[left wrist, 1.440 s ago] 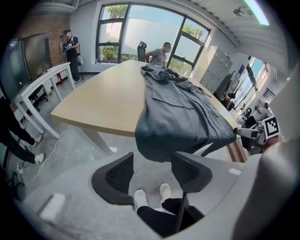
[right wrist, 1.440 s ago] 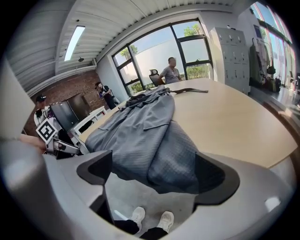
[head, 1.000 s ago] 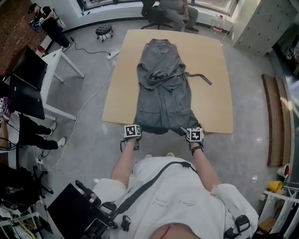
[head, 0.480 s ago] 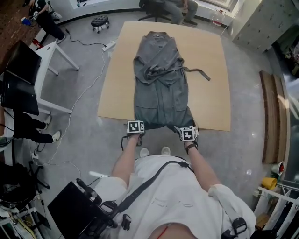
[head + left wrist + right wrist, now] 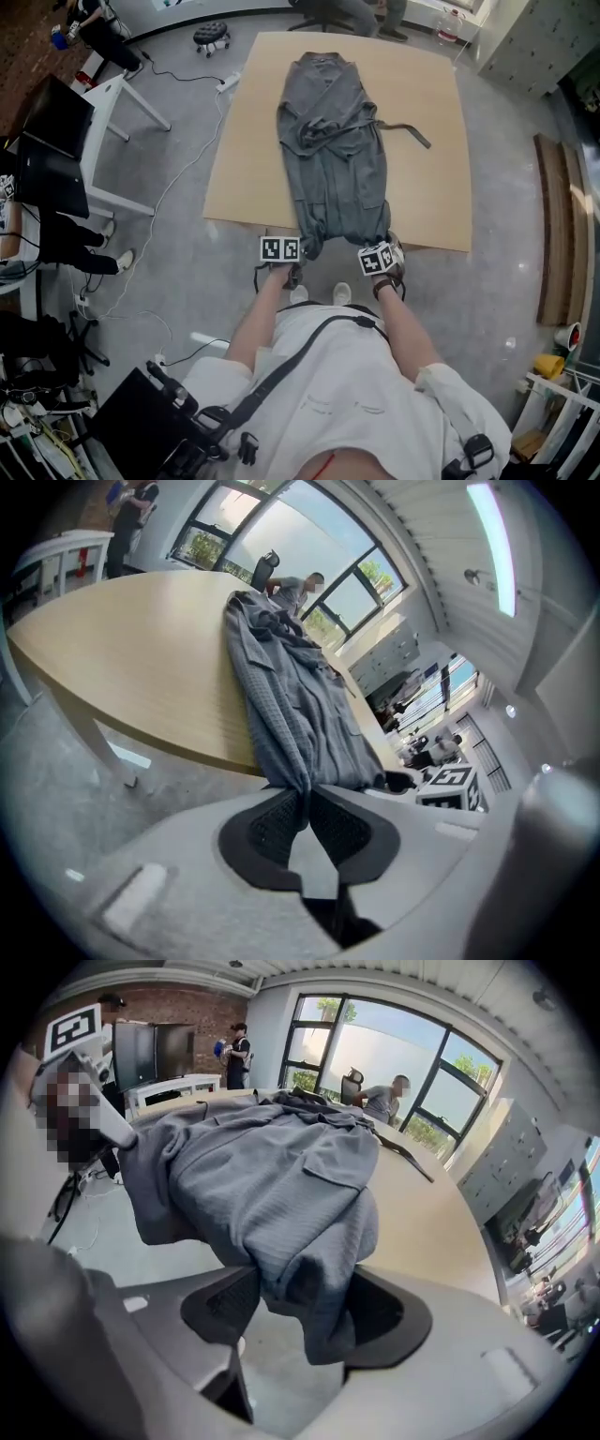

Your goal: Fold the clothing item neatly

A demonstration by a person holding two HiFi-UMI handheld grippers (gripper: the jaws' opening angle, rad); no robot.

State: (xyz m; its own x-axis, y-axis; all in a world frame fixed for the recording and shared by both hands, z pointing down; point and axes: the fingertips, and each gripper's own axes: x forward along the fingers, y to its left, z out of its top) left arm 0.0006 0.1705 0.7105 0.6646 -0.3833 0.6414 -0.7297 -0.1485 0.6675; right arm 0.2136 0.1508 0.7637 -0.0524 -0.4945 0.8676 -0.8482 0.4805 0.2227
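Two grippers meet the near hem of a gray robe (image 5: 336,141) in the head view. The robe lies lengthwise on a tan board (image 5: 427,187), collar toward 12 o'clock and hem toward 6 o'clock, and the hem hangs just over the board's near edge. Its belt (image 5: 405,129) trails off toward 3 o'clock across the bare wood. The left gripper (image 5: 298,255) sits at the hem's 7 o'clock corner and the right gripper (image 5: 384,246) at its 5 o'clock corner. A white table (image 5: 112,105) stands on the floor out at 10 o'clock.

In the left gripper view, the left gripper (image 5: 305,808) has just been closing. Its jaws stand almost together, clamped on a thin pinch of the robe (image 5: 291,696), which rises from the pads toward 12 o'clock over the edge of the board (image 5: 141,658). The right gripper's marker cube (image 5: 452,782) shows at 3 o'clock.

In the right gripper view, the right gripper (image 5: 300,1309) has also just been closing. Its jaws stand partway in, pressing from both sides on a thick bunched fold of the robe (image 5: 272,1176). The cloth spreads from there toward 12 o'clock over the board (image 5: 422,1222), and a loose flap hangs at 9 o'clock. The left gripper's marker cube (image 5: 75,1026) sits at 10 o'clock.
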